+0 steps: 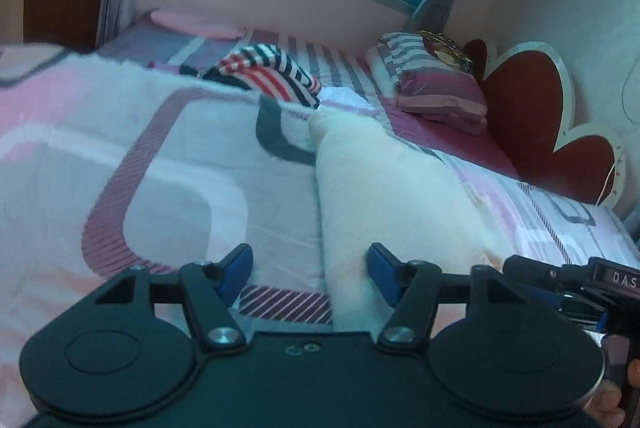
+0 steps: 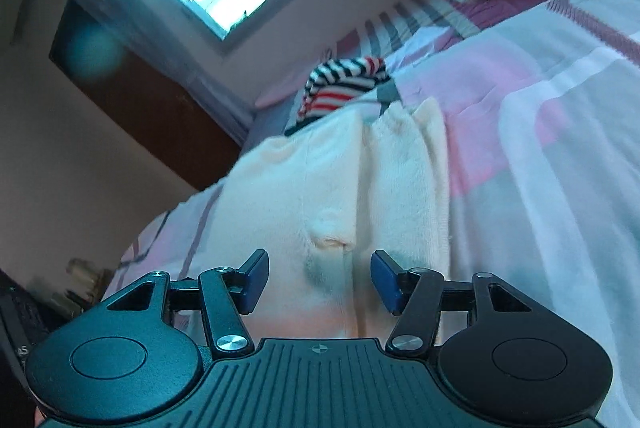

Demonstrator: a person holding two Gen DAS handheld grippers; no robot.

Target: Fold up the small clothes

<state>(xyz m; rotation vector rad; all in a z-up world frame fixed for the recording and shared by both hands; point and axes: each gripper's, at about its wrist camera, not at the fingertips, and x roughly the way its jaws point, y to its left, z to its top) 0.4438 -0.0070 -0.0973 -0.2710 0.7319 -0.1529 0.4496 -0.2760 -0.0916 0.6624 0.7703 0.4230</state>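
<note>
While the cream garment [image 1: 372, 188] lies long and only partly folded on the quilt [image 1: 160, 164], the left tongs [image 1: 310, 274] stand part-open over its near end, gripping nothing; the right tongs [image 2: 320, 278], likewise part-open and empty, hover over the same cloth's middle crease. Most folding looks still to do, I judge. Beyond sits a striped garment [image 1: 272, 72] in a bundle, perhaps finished, then a pillow [image 1: 432, 80] and the heart headboard [image 1: 532, 116] at right; nothing blocks the reach, though the soft quilt may ruck
</note>
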